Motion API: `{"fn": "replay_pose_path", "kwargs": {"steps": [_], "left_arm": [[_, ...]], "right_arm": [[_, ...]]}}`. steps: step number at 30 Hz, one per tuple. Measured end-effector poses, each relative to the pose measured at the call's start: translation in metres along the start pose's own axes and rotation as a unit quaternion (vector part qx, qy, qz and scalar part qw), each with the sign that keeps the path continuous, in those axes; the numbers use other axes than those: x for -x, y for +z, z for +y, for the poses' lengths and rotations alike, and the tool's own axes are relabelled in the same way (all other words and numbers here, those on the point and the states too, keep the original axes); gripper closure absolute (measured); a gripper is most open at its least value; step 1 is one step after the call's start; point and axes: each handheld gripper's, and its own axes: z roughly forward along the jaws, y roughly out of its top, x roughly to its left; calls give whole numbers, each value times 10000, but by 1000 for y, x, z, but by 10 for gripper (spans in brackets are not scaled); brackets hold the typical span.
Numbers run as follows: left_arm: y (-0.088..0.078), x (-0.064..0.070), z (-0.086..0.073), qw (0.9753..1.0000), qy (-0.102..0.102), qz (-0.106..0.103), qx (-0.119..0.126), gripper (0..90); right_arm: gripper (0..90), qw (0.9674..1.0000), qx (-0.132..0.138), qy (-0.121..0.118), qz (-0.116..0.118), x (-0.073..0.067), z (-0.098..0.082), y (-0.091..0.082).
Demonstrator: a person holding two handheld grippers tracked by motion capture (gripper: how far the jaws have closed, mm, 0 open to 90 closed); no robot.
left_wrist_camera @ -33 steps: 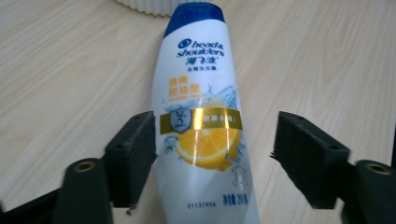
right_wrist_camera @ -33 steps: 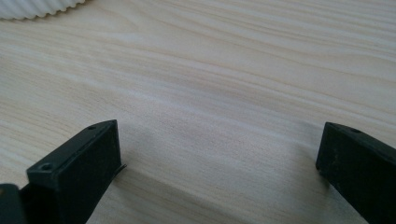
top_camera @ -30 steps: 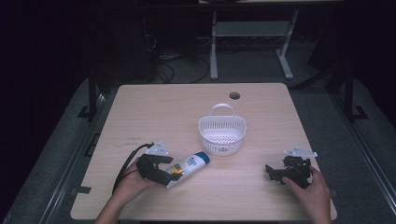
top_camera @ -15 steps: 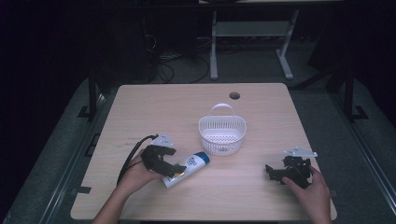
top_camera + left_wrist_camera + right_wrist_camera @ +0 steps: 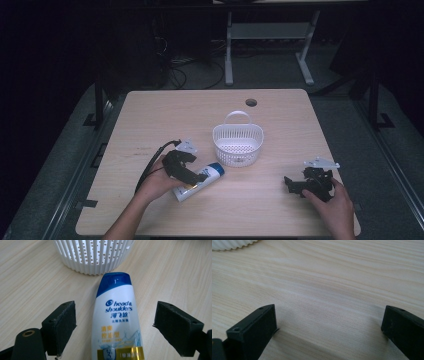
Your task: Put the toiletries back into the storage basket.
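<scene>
the white plastic shampoo bottle with a blue cap [image 5: 115, 317] lies flat on the light wooden table [image 5: 165, 112], near its front edge and left of the middle, with the cap just beside the white slotted plastic basket [image 5: 238, 145]. the left gripper [image 5: 115, 325] has just been opening; its jaws stand wide on both sides of the bottle, without touching it. the right gripper [image 5: 328, 327] rests near the front right corner, its jaws wide apart over bare wood.

On the table [image 5: 280, 210], the left gripper [image 5: 192, 176] lay over a shampoo bottle [image 5: 207, 176] near a white basket [image 5: 238, 145]; the right gripper [image 5: 295, 183] rested far right.
</scene>
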Motion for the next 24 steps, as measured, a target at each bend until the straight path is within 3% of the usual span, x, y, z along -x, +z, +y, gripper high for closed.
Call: {"fn": "replay_pose_path", "kwargs": {"steps": [15, 24], "left_arm": [[28, -1, 14, 9994, -19, 50, -340, 175], [44, -2, 20, 9978, 23, 60, -665, 175]], "right_arm": [[0, 10000, -1, 2, 0, 0, 0, 0], [0, 10000, 0, 1, 1, 0, 0, 0]]}}
